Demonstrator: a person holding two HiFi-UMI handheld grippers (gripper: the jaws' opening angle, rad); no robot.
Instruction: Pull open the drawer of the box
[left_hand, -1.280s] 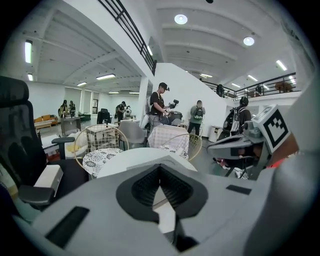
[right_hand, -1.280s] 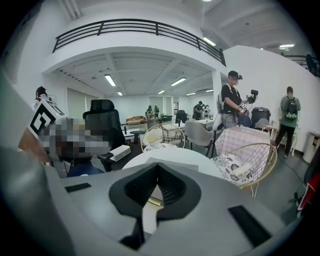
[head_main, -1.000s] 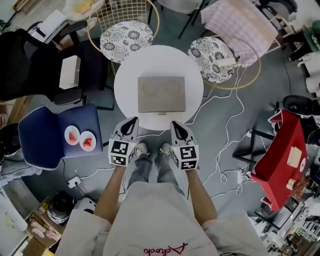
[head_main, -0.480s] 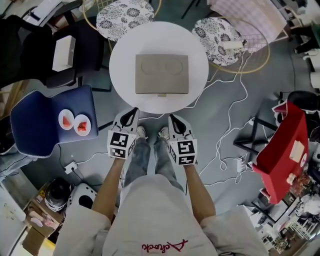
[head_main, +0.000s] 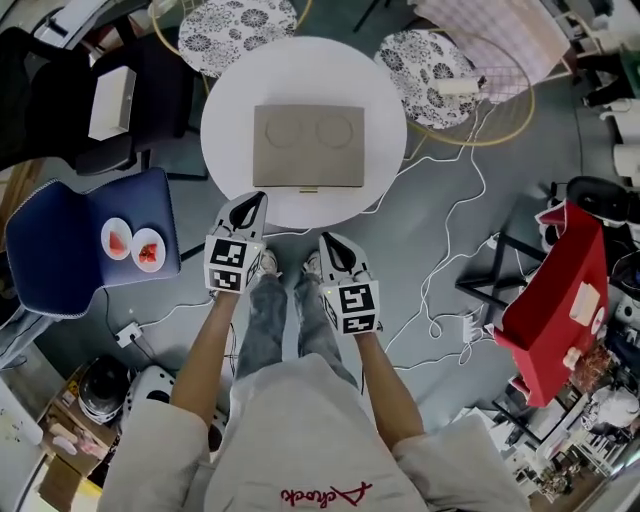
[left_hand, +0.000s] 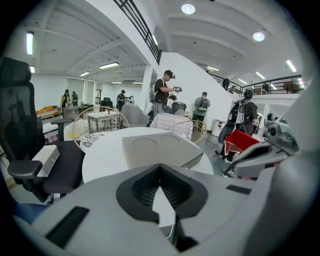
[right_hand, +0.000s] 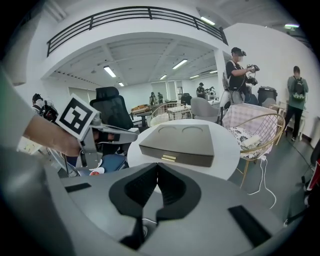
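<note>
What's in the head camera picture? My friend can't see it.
A flat grey rectangular box sits on a round white table, its drawer shut. Below it, a person holds left tongs and right tongs, both closed and empty.

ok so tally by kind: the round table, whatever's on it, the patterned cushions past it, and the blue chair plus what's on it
round table: 1
box: 1
patterned cushions: 2
blue chair: 1
plates: 2
total: 7

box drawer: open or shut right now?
Shut. In the right gripper view the drawer sits flush in the box, with its gold handle at the front and no gap showing.
</note>
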